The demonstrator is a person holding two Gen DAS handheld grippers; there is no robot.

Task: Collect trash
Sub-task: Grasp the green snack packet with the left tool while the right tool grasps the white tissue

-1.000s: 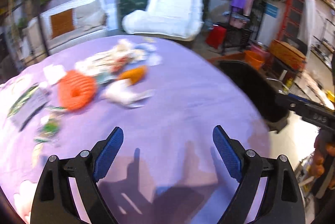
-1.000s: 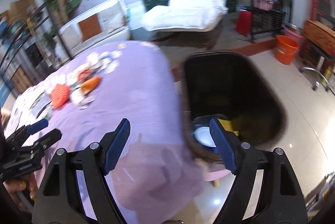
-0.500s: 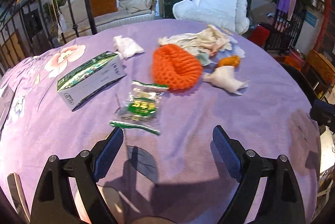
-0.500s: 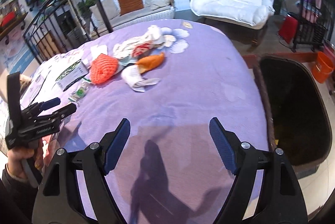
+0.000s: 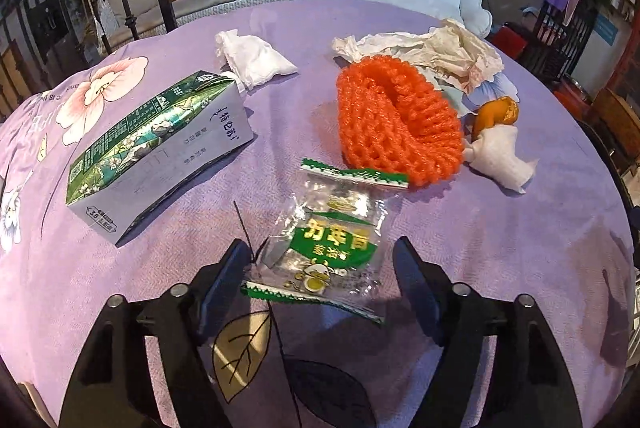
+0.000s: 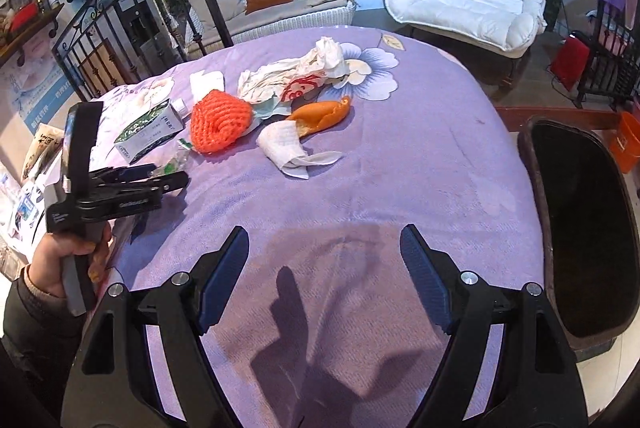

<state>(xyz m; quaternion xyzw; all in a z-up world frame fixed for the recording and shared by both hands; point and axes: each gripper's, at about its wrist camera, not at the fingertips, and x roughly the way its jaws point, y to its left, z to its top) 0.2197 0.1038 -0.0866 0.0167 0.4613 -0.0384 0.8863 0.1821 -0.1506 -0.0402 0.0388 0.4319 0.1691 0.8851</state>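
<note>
Left gripper (image 5: 322, 268): wide open, empty, straddling your snack wrapper (image 5: 328, 248)
Right gripper (image 6: 324, 268): open, empty
Risk: thin film (flat on desk (image 5: 500, 248)) may slip your pinch

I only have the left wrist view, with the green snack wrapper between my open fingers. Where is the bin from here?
Observer: The dark bin stands on the floor off the table's right edge, past the purple cloth.
Operator: Is the right tool carrying anything?
Observer: No. The right tool is open over bare cloth, with nothing between its fingers.
Operator: How close is my left tool to the table?
Observer: From the right wrist view, the left tool is low at the table's left side, its tips at the snack wrapper beside the milk carton.
</note>
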